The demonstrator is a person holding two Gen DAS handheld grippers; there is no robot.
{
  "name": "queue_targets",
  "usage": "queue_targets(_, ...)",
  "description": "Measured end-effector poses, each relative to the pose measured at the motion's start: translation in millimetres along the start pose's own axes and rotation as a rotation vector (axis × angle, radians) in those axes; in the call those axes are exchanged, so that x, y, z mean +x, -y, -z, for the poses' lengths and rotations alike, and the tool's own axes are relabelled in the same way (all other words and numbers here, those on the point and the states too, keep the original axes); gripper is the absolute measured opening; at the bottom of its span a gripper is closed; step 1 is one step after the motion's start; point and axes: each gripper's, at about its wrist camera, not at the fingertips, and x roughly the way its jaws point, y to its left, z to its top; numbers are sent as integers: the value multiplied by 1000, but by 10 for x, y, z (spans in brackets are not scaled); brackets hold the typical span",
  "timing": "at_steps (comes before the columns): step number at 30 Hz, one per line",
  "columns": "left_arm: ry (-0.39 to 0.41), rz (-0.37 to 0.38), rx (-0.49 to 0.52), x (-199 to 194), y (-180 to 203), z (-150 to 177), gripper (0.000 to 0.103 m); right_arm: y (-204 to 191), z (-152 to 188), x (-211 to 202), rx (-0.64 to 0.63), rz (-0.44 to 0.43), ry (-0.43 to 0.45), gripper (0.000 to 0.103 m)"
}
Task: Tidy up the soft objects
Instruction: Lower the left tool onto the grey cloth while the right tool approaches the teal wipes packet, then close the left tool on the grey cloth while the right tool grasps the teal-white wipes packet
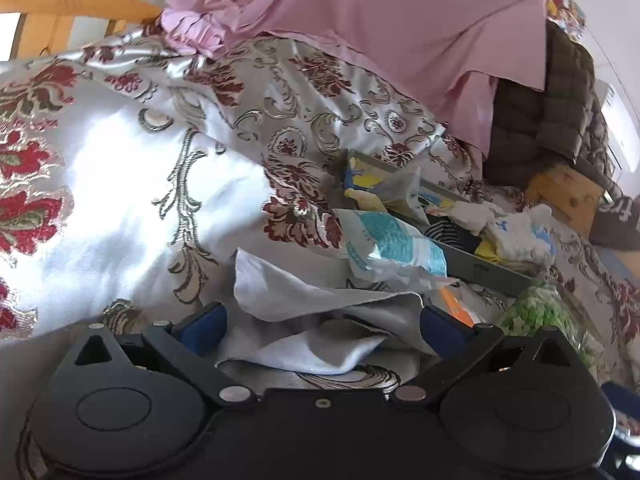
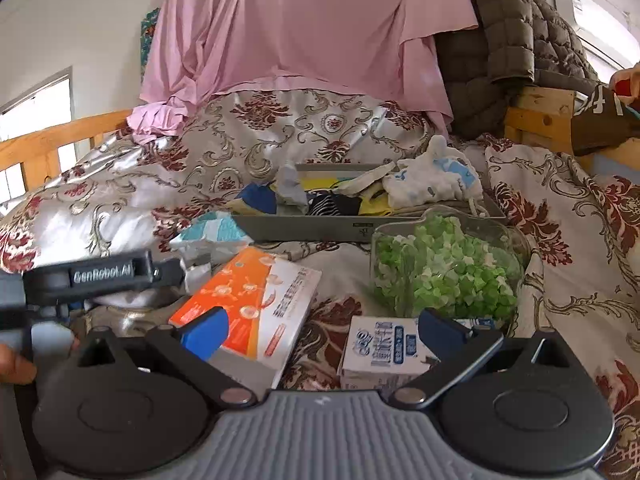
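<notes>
A crumpled white cloth lies on the floral bedspread, right between the spread fingers of my open left gripper, which touches nothing. A grey tray holds several socks and small cloths; it also shows in the left wrist view. My right gripper is open and empty, low over an orange and white box and a small white carton. The left gripper's body shows at the left of the right wrist view.
A clear jar of green paper stars lies by the tray. A teal and white packet lies left of the tray. A pink sheet, a dark quilted jacket and a wooden bed frame stand behind.
</notes>
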Motion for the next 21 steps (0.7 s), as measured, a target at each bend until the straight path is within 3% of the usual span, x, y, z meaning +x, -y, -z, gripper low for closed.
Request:
queue_targets(4,-6,4,12,37,15,7,102,17,-186,111,-10,-3,20,103)
queue_targets(9,-1,13,22,34,25,20,101,-91,-587,434,-57,-71,11,103)
queue_targets(15,6,37,31,31,37,31,95,-321,-946,878,-30,-183,-116,103)
queue_targets(21,11,69,36,27,45,38,85,-545,-946,1093,-80,-233,-185,102)
